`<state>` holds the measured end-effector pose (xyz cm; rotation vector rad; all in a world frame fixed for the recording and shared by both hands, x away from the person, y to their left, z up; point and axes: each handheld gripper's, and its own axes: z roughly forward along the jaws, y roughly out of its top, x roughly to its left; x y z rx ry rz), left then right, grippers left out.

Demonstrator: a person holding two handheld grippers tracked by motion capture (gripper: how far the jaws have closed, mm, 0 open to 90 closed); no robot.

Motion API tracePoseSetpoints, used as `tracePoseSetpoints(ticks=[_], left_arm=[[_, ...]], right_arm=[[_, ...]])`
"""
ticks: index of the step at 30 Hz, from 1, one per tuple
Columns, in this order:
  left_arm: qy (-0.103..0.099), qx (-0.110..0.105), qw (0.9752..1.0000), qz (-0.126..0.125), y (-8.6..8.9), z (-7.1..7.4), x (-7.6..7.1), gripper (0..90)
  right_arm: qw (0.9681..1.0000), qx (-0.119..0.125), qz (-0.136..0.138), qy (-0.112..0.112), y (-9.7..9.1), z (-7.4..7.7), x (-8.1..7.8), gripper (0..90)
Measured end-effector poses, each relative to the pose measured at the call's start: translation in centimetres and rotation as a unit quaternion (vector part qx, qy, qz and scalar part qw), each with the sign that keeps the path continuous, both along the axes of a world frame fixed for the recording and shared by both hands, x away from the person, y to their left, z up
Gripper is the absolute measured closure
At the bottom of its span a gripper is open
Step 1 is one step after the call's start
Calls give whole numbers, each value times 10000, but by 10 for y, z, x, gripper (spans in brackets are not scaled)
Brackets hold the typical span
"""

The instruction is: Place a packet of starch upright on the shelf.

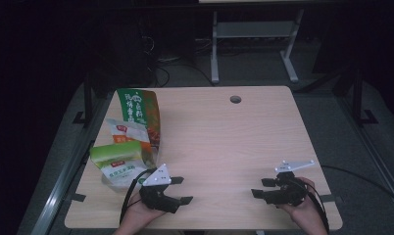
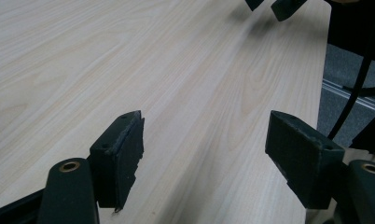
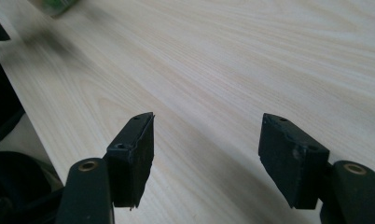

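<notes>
Bare table (image 1: 224, 142) middle and right, snack bags (image 1: 134, 137) crowding left edge beside left gripper (image 1: 181, 190)

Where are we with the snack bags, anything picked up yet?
Nothing looks done: the three bags, green pouch, white pouch and tall bag, lie overlapping at the table's left edge. Nothing is in hand: left gripper and right gripper are open over bare wood. All handling remains; the green pouch lies nearest the left gripper.

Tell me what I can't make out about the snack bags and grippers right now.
- Print on the snack bags: too small in the high view.
- Lowest green bag: near corner hidden by the left gripper.
- Green thing in the right gripper view: blurred, cut by the top edge.
</notes>
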<state>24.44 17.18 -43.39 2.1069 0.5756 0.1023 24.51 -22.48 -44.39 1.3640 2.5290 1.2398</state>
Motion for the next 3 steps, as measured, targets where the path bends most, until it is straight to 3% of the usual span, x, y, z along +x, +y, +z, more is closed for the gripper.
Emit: tracePoseSetpoints(ticks=[3], left_arm=[[58, -37, 10000, 1, -1, -1, -1, 275]], right_arm=[[9999, 151, -64, -36, -3, -4, -9, 349]])
